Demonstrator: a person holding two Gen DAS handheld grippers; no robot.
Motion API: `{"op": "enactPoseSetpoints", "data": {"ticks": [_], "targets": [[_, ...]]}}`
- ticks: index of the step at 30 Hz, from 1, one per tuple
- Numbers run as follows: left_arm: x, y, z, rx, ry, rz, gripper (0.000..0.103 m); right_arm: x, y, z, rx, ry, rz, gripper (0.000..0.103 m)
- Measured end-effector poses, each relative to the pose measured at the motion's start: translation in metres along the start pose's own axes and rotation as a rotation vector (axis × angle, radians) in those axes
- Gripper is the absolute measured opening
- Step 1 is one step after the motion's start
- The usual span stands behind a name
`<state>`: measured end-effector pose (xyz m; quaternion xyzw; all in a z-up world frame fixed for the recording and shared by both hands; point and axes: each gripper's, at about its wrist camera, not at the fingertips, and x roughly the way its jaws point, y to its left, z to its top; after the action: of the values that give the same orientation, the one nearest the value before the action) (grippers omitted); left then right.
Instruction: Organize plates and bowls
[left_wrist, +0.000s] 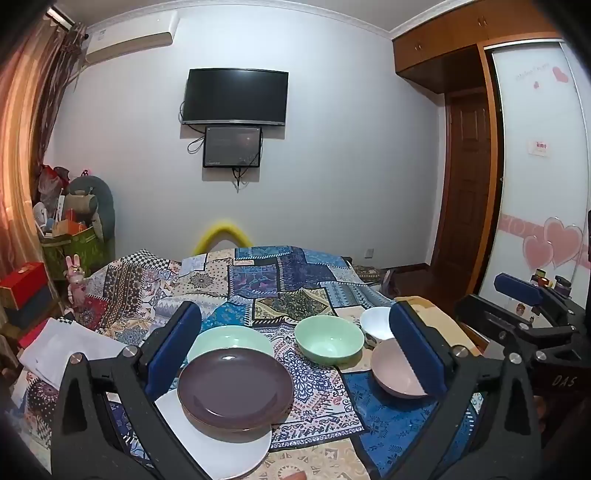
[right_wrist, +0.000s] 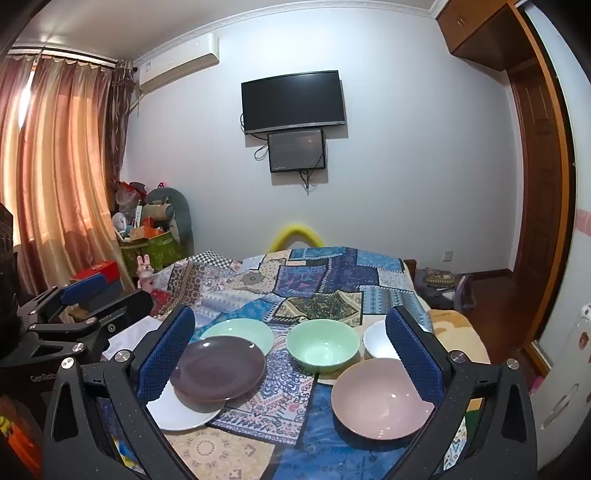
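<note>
Both claws (left_wrist: 295, 347) (right_wrist: 290, 350) wide, tilted slightly downward

3 plates (right_wrist: 218, 369), 3 bowls (right_wrist: 323, 345), 2 grippers (right_wrist: 290, 358) over 1 patchwork cloth (right_wrist: 317, 280)

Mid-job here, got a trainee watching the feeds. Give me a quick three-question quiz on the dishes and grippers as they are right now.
1. True or false: the purple plate rests partly on the white plate.
2. Which bowl lies nearest the right gripper: A green bowl, B pink bowl, C white bowl?
3. Fill in: both the right and the left gripper are ____, holding nothing.

Key: 1 true; 2 B; 3 open.
</note>
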<state>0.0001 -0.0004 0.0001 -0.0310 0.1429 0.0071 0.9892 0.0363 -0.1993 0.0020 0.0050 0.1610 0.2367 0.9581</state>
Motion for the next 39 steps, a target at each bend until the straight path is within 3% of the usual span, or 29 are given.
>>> {"op": "enactPoseSetpoints", "data": {"ticks": [9, 12, 39], "targets": [[0.0, 0.011, 0.003, -0.036, 0.007, -0.004, 0.103, -0.006, -0.001, 0.003, 0.009, -0.008, 0.005, 0.103], [-0.001, -0.005, 0.004, -0.002, 0.011, -0.016, 0.103, -0.009, 0.0, 0.005, 0.011, -0.009, 0.006, 0.103], [0.002, -0.001, -0.001, -0.015, 0.014, -0.02, 0.103, -0.008, 0.004, 0.002, 0.018, -0.014, 0.022, 0.103]]}}
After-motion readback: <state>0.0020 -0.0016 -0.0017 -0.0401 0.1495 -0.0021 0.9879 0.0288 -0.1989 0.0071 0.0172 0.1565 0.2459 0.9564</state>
